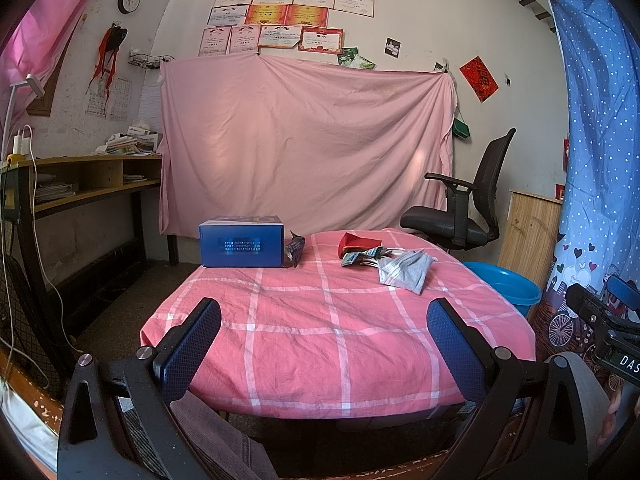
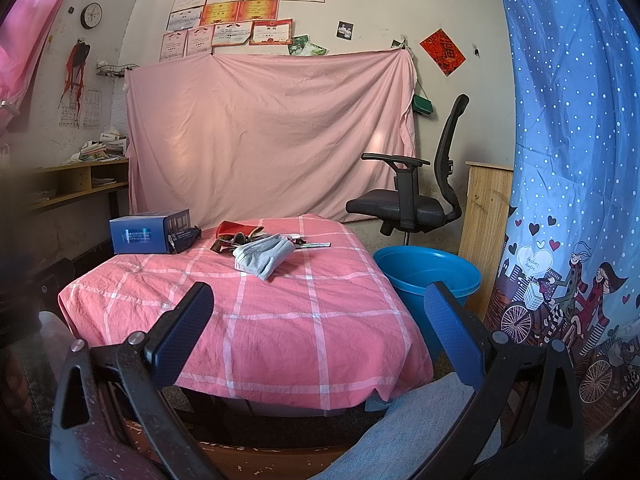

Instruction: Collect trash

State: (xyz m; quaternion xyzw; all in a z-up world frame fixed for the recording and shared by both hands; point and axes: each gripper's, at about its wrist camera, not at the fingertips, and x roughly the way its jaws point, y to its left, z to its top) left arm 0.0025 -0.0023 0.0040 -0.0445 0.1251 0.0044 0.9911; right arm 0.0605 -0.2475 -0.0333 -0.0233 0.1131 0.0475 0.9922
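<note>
Left gripper (image 1: 324, 340): nearest my left camera, its jaws stood spread wide with nothing between them, hovering over the near edge of the table; I saw a grey trouser leg below it.

Right gripper (image 2: 316, 332): my other tool sat the same way, jaws spread and empty, above the near right corner of the table, with a pale blue trouser leg beneath.

Table (image 1: 320, 336): it was covered in a pink cloth with white checks, and its near half was bare.

Grey cloth piece (image 1: 404, 270): a crumpled grey-and-white piece lay on the far right part of the table, closest to me of the litter.

Wrapper pile (image 1: 362, 258): small crumpled wrappers lay just behind the grey piece, touching it; I could not tell how many.

Red packet (image 1: 356, 240): it lay at the back of the pile, near the far edge.

Blue wrapper (image 1: 295, 250): a torn one stood just beside the box's right end.

Blue box (image 1: 242, 242): it sat at the far left corner of the table.

Blue basin (image 2: 426, 276): it stood on the floor just beside the table's right side.

Office chair (image 2: 412, 188): black, it stood behind the basin, before a pink sheet (image 2: 264, 132) hung on the wall.
</note>
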